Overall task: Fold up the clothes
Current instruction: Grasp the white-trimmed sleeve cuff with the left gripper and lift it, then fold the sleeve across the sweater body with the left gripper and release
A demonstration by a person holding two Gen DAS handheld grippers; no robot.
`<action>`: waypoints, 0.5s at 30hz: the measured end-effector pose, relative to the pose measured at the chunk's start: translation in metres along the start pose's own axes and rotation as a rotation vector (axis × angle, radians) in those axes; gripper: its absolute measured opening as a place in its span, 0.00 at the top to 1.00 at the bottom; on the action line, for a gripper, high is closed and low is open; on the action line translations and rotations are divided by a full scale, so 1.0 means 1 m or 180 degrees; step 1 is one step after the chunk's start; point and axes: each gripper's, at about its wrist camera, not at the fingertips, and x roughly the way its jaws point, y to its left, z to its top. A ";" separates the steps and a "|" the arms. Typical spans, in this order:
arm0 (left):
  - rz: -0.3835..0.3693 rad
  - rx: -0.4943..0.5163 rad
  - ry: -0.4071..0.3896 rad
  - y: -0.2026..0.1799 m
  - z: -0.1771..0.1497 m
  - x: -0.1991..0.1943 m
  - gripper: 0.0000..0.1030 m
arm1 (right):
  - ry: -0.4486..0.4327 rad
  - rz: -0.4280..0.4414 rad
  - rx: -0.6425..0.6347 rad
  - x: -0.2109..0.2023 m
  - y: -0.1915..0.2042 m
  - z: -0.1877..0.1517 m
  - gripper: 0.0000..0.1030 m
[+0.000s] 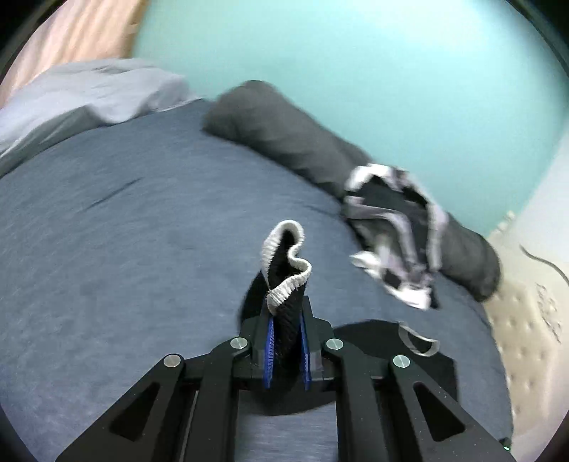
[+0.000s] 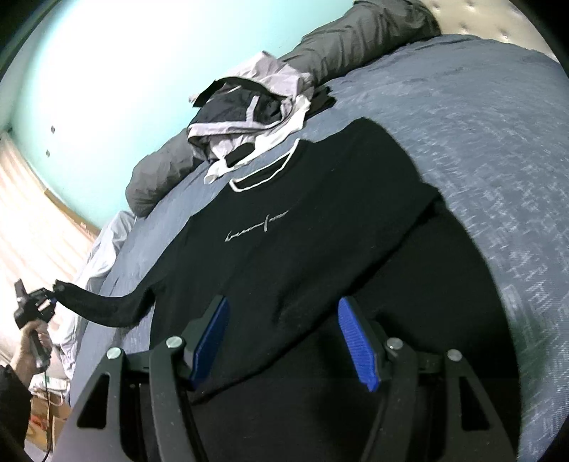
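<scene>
Black sweatshirt (image 2: 302,227) flat on the bed (image 2: 480,142), sleeve cuff (image 1: 284,263) clamped in left gripper (image 1: 286,341); right gripper (image 2: 284,341) spread above the hem. Probably folding the sleeve: carry it across the chest, taut.

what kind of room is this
Most likely a bedroom: a black sweater lies spread on a bed with a blue-grey cover, dark grey pillows sit along the teal wall, and a tufted headboard stands behind.
</scene>
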 end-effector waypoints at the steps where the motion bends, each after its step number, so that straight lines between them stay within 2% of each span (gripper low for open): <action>1: -0.0083 0.0061 0.0020 -0.020 -0.001 0.000 0.88 | -0.0012 -0.0007 0.0025 -0.003 -0.003 0.001 0.37; 8: -0.0715 0.0559 0.0221 -0.166 -0.021 0.005 0.88 | -0.0110 -0.0074 0.0185 -0.028 -0.024 0.002 0.37; 12: -0.1037 0.0875 0.0430 -0.244 -0.056 0.013 0.88 | -0.0155 -0.0129 0.0206 -0.047 -0.035 0.001 0.37; 15: -0.1239 0.1134 0.0685 -0.292 -0.102 0.022 0.88 | -0.0166 -0.0151 0.0244 -0.060 -0.042 -0.003 0.37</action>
